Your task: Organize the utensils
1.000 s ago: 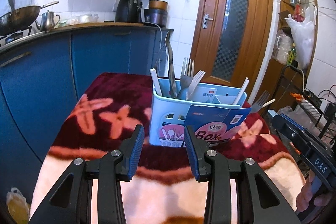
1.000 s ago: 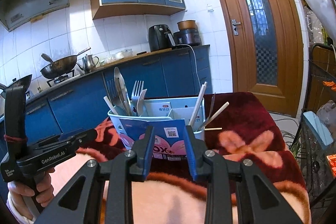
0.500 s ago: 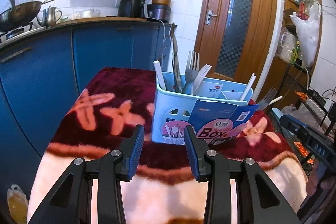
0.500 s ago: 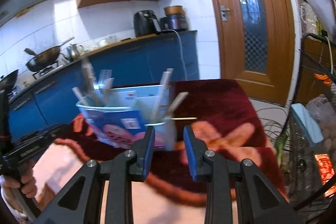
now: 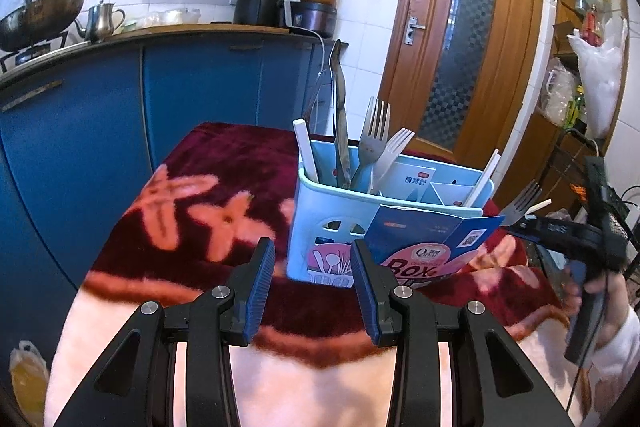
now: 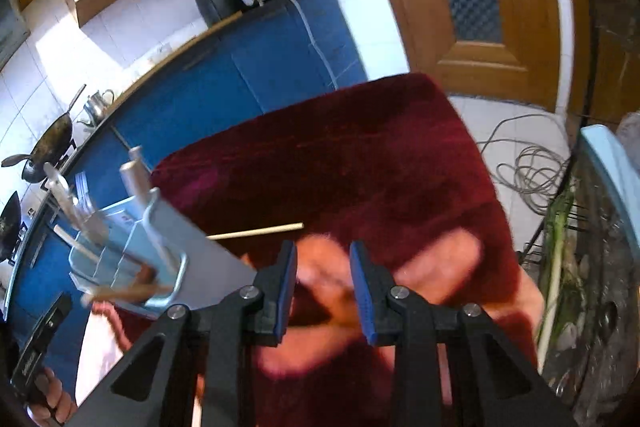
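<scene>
Right gripper (image 6: 323,281): swung away to the right and tilted since a second ago, when squared up on the pale blue plastic compartmented utensil caddy (image 5: 332,227); caddy now pushed to the lower left of the right wrist view, blurred by the motion. Jaws parted by a moderate gap, nothing between them. Now pointed at the dark red plush tablecloth with pink flower pattern (image 6: 360,155), where a thin pale wooden chopstick (image 6: 256,231) lies loose just beside the caddy.

Left gripper (image 5: 313,267): barely shifted over the same second, held low in front of the caddy, jaws likewise apart and empty.

Caddy contents: steel fork (image 5: 374,135), white plastic fork (image 5: 394,151), white plastic stick (image 5: 307,151) and a dark metal utensil (image 5: 340,131) upright in the left compartment; another white stick (image 5: 484,179) leaning at the right end. A second steel fork (image 5: 520,203) showing past the right end (inside or outside, cannot tell).

Judgement: most pieces already stowed; the turn suggests a reach for the loose chopstick. Thin and flat on soft pile, so likely awkward to pinch
</scene>
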### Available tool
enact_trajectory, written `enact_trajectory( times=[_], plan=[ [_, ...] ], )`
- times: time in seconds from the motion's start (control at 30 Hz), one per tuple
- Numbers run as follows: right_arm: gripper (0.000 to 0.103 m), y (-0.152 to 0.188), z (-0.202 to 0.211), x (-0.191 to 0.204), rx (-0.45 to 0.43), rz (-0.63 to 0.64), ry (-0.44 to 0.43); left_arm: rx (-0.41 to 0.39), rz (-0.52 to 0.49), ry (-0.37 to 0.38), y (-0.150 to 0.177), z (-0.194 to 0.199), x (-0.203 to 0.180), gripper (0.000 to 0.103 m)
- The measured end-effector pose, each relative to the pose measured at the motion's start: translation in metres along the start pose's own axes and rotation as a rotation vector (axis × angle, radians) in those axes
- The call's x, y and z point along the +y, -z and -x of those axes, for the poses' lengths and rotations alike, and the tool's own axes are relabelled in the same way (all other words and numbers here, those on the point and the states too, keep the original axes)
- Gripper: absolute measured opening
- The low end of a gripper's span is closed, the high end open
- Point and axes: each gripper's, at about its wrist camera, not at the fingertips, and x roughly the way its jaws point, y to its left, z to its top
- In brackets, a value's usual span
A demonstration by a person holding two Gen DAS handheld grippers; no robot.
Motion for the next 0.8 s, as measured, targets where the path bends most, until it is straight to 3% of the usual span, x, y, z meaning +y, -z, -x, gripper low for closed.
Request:
enact_trajectory(
  times=[0.2, 0.37, 0.8],
  plan=[
    [0.031, -0.013, -0.041, 0.006, 0.122, 0.044, -0.049, 0.005, 0.005, -0.015, -0.002, -0.004, 0.001, 0.04],
    [0.031, -0.016, -0.059, 0.012, 0.168, 0.057, -0.072, 0.007, 0.018, -0.025, -0.003, -0.006, 0.005, 0.04],
    [0.031, -0.029, -0.086, 0.007, 0.159, -0.079, -0.13, 0.01, 0.035, -0.035, -0.003, -0.01, 0.012, 0.04]
  ],
)
